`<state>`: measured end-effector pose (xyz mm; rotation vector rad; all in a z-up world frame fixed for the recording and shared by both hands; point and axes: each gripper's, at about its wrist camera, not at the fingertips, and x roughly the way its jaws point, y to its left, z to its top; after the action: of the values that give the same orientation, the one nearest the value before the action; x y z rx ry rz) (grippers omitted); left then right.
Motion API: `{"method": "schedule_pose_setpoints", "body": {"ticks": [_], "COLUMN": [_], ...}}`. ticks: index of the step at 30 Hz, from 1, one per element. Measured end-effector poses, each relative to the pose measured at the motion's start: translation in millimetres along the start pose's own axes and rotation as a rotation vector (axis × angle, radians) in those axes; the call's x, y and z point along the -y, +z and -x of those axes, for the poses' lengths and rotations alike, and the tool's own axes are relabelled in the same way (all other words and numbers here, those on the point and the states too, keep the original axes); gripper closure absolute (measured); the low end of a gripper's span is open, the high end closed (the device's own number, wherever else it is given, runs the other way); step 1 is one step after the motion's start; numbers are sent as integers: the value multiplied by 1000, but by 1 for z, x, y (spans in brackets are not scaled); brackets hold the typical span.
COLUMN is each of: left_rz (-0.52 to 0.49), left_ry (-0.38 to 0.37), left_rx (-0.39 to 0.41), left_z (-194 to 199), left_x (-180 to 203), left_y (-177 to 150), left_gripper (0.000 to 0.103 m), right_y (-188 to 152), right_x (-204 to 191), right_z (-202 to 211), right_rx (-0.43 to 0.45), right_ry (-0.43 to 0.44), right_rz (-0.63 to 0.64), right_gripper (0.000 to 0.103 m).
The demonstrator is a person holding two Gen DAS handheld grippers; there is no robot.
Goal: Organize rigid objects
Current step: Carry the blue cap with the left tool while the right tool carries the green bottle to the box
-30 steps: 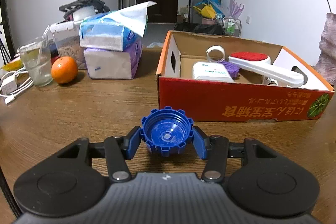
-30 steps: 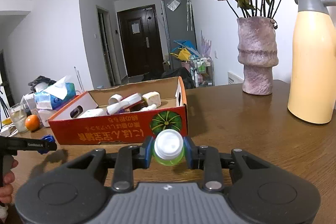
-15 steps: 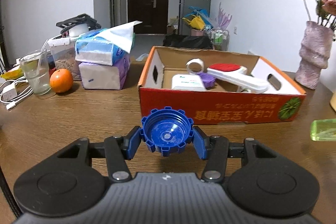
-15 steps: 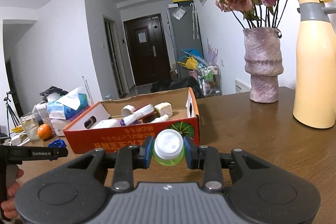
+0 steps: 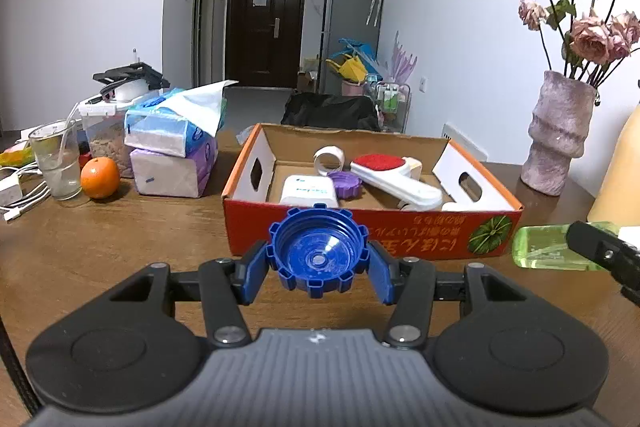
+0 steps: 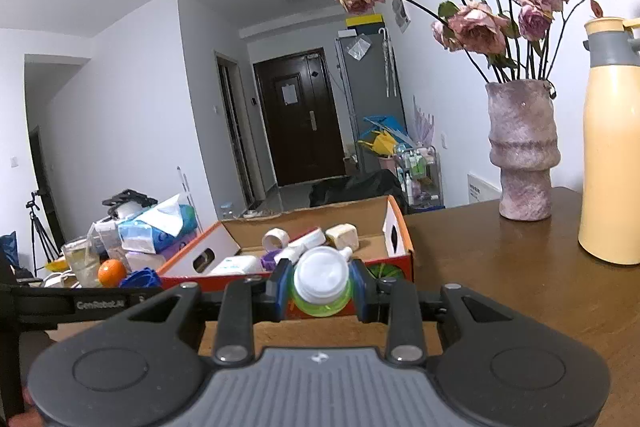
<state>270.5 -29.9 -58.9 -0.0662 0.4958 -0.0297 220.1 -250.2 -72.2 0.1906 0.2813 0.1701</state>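
My left gripper (image 5: 318,261) is shut on a blue notched bottle cap (image 5: 318,251), held above the wooden table in front of the orange cardboard box (image 5: 360,227). The box holds a white tape ring (image 5: 329,159), a purple cap (image 5: 345,183), a white case (image 5: 308,191) and a white brush with a red pad (image 5: 394,175). My right gripper (image 6: 321,287) is shut on a green bottle with a white cap (image 6: 321,281), near the box's right front corner (image 6: 396,259). The green bottle also shows in the left wrist view (image 5: 556,247).
Tissue packs (image 5: 172,147), an orange (image 5: 100,177), a glass (image 5: 56,163) and cables stand left of the box. A pink vase with dried roses (image 6: 522,147) and a yellow thermos (image 6: 610,147) stand on the right of the table.
Both grippers have risen and drawn back from the box, each still holding its object. The right gripper with the green bottle has come further into the left wrist view.
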Motion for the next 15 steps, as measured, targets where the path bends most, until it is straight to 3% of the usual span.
{"method": "schedule_pose_setpoints", "body": {"ticks": [15], "left_rz": [19], "left_ry": [-1], "left_rx": [29], "left_z": [-14], "left_x": [17], "left_y": [18], "left_gripper": [49], "right_y": [12], "right_x": [-8], "right_z": [-16], "right_rx": [40], "right_ry": [18], "right_rz": [-2], "right_gripper": [73]}}
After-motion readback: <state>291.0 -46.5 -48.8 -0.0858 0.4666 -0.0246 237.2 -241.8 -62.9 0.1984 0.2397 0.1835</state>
